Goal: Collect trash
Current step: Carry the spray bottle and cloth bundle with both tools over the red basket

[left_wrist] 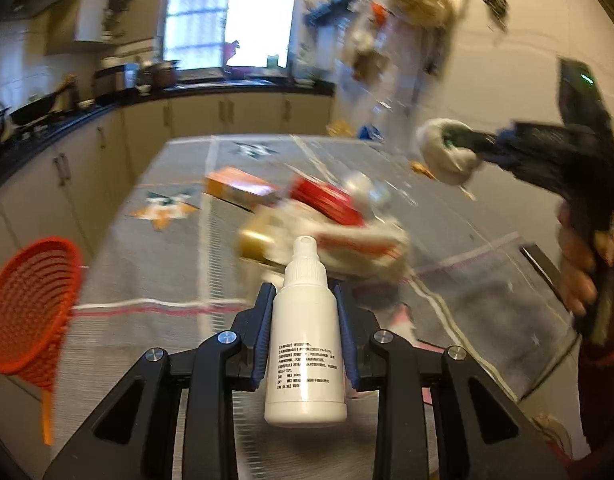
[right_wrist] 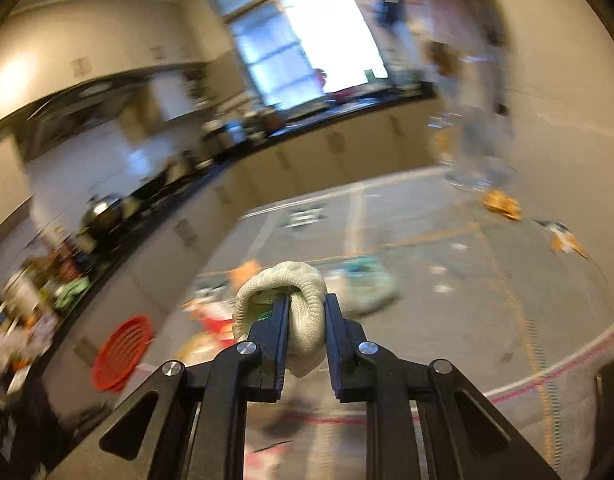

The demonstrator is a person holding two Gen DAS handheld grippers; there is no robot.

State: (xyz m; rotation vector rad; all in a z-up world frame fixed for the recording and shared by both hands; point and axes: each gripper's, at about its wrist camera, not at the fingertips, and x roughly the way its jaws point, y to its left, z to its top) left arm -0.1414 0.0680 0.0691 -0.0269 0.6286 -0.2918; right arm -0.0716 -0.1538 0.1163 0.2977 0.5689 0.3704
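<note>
My left gripper (left_wrist: 305, 296) is shut on a white plastic dropper bottle (left_wrist: 307, 340), which stands upright between the pads, above the table. My right gripper (right_wrist: 307, 304) is shut on a crumpled off-white wad (right_wrist: 283, 280) that looks like knitted cloth and bulges out over the fingertips. In the left wrist view that right gripper (left_wrist: 463, 144) hangs in the air at the right with the wad (left_wrist: 447, 156) in it, and a person's hand (left_wrist: 579, 264) holds its grip. Blurred trash lies on the table: an orange box (left_wrist: 239, 190), a red pack (left_wrist: 327, 200) and white and gold wrappers (left_wrist: 347, 248).
A grey patterned cloth covers the table (left_wrist: 147, 264). A red-orange woven basket (left_wrist: 31, 308) hangs off its left side, also seen as the basket (right_wrist: 123, 354) in the right wrist view. Dark kitchen counters (left_wrist: 67, 116) with pots run along the left and back. Bags hang on the right wall (left_wrist: 419, 4).
</note>
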